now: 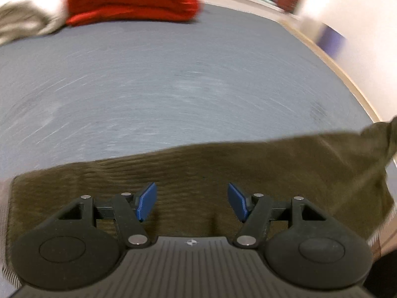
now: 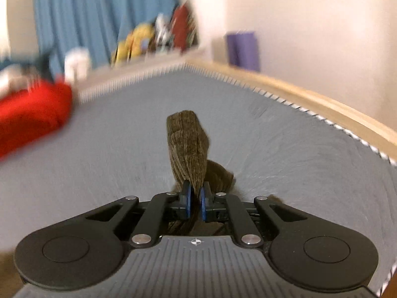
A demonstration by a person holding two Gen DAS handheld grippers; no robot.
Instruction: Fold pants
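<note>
Olive-brown corduroy pants [image 1: 223, 164] lie across the near part of the grey mat [image 1: 173, 87] in the left wrist view. My left gripper [image 1: 192, 202] hovers just over them, open, with nothing between its blue pads [image 1: 146, 203]. In the right wrist view my right gripper [image 2: 194, 198] is shut on a bunched corner of the pants [image 2: 188, 144], which sticks up past the fingertips above the mat [image 2: 297, 161]. The right end of the cloth in the left view lifts off toward the frame's edge.
A folded red garment [image 1: 131, 0] and a beige heap [image 1: 27, 10] sit at the mat's far left. A wooden edge [image 2: 310, 99] borders the mat on the right. Beyond it are a blue curtain [image 2: 99, 12], a purple item [image 2: 243, 49] and shelf clutter [image 2: 158, 39].
</note>
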